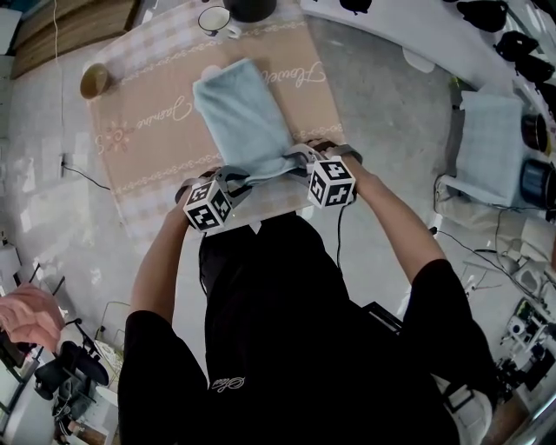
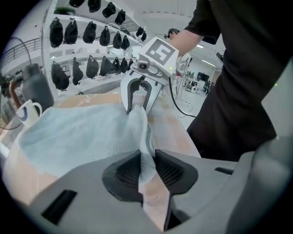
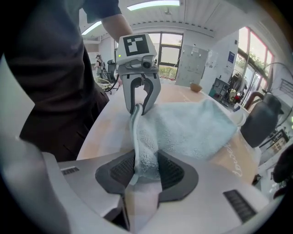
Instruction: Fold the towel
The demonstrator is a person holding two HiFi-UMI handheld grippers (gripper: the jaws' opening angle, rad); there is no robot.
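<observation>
A light blue towel [image 1: 243, 117] lies on the counter [image 1: 143, 143], which is covered with a beige checked cloth with cursive writing on it. The towel stretches away from the person, and its near end comes to the near edge of the counter, just in front of the person's body. The left gripper [image 2: 146, 170] has its jaws closed on the near left corner of the towel: a thin fold of the fabric stands between the two dark ribbed pads, and they press on it from both sides. The right gripper [image 3: 145, 170] has its jaws closed on the near right corner in the same way, but here the fold between the pads is thicker and fluffier. The two grippers stand near each other, pointing down at a slant, and the near hem of the towel runs between them as a gathered ridge. The rest of the towel rests flat on the cloth. At the far end of the counter there is a white mug [image 1: 215, 19] beside a dark kettle [image 1: 249, 9], and a small brown bowl [image 1: 94, 81] stands near the far left corner, well apart from the towel.
</observation>
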